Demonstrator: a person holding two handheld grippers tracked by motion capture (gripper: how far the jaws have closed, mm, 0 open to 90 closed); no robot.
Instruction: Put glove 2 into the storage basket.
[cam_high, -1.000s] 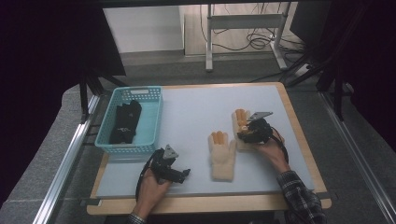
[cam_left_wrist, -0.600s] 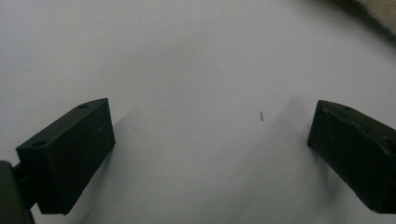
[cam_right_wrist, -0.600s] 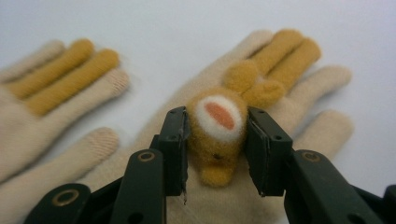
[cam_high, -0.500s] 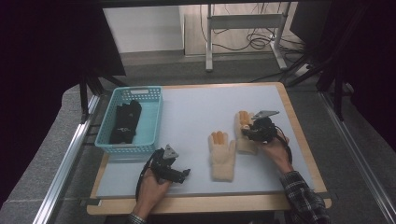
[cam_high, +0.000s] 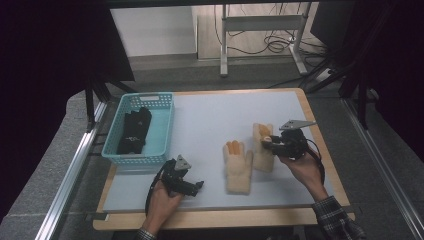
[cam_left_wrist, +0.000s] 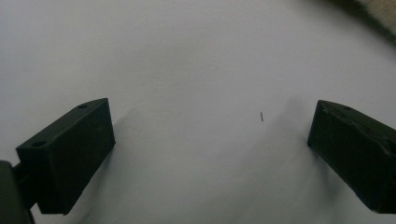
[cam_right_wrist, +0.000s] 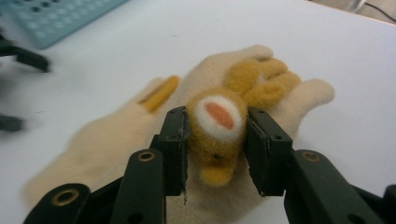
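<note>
- While the right gripper (cam_right_wrist: 215, 154) has its jaws clenched on the orange-and-white animal face sewn to the right glove (cam_high: 263, 150), the pinch takes just that soft padded bit, so I judge the fleece could slip free as the glove comes up.
- Since that glove lies on the tabletop (cam_high: 210, 120) just beside the left glove (cam_high: 239, 167), a low drag toward the basket (cam_high: 165, 135) could catch its neighbour and pull it askew.
- From the left gripper (cam_left_wrist: 210, 154) view, jaws stand released and wide over bare tabletop, grasping nothing.
- From the high view, black gloves (cam_high: 134, 131) already lie in the basket, well apart from the cream pair; the right gripper view instead gives the pads squeezing the face from both sides.
</note>
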